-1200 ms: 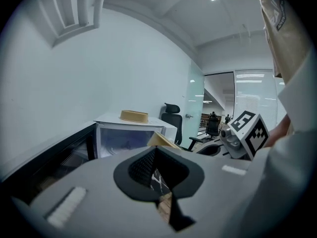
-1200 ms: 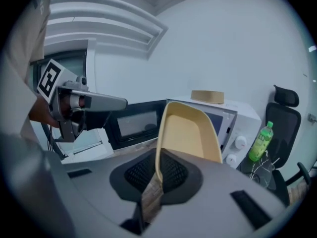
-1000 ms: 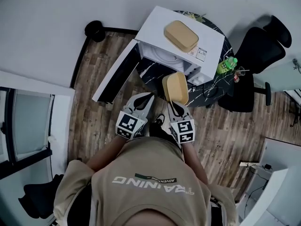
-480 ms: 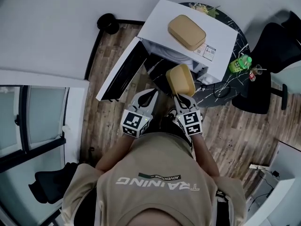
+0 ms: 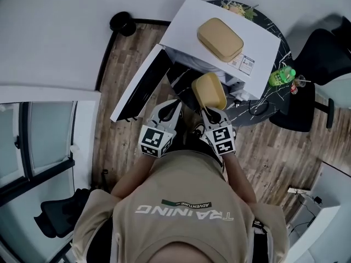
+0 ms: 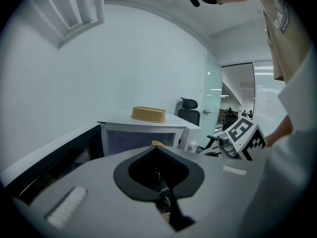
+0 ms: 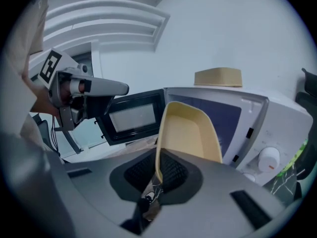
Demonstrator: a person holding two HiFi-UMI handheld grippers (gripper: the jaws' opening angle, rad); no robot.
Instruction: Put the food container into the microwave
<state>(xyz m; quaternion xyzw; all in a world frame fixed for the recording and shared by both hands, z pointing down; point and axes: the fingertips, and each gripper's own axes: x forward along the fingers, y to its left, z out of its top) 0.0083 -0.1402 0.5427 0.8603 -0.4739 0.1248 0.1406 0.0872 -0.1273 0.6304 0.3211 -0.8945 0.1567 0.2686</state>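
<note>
Head view, from the left: one white, boxy microwave [image 5: 184,29] has its dark-glass door [image 5: 137,89] swung open. The left gripper [image 5: 173,105] has its jaws pressed together on nothing. The right gripper [image 5: 211,112] pinches the rim of a smooth, tan, round-cornered food container [image 5: 209,90], which is tilted just before the open cavity. A second matching container [image 5: 220,39] rests on the microwave's flat top.

Green bottle [image 5: 282,75] on dark table [image 5: 251,112]; black chair [image 5: 323,56] beside.
</note>
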